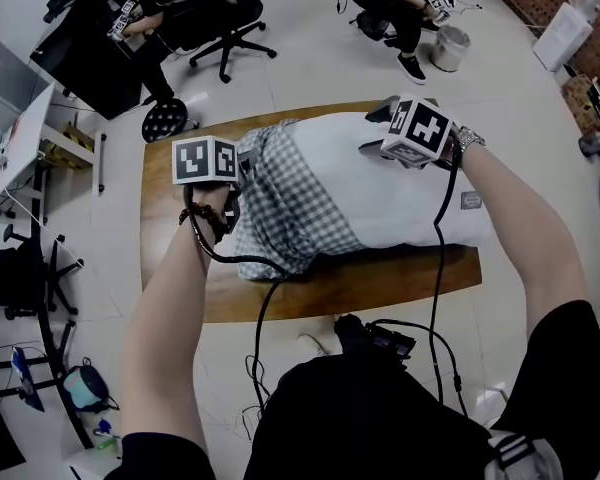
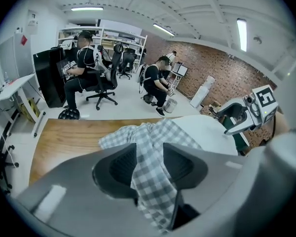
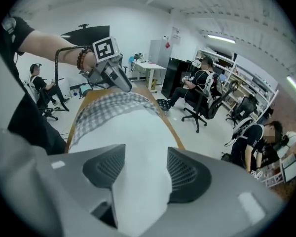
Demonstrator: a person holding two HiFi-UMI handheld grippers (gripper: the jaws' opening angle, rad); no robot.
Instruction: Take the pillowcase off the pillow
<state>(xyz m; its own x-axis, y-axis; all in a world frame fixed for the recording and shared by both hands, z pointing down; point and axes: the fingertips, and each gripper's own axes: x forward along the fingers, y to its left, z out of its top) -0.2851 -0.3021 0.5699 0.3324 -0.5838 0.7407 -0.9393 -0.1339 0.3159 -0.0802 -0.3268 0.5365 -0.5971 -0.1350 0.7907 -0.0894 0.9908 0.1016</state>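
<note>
Pillowcase (image 1: 280,200), grey-white check, bunched over one end of white pillow (image 1: 395,203)

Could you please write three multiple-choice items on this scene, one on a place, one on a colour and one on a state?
1. Where does the pillow lie? A. on the floor B. on the wooden table C. on a chair
2. What does the pillowcase look like? A. plain blue B. red stripes C. grey-and-white check
3. How far on is the pillowcase? A. over the whole pillow B. over one end only C. fully off
Answers: 1 B, the wooden table shows beneath it; 2 C, the check is plain in every view; 3 B, the rest of the pillow is bare white.
</note>
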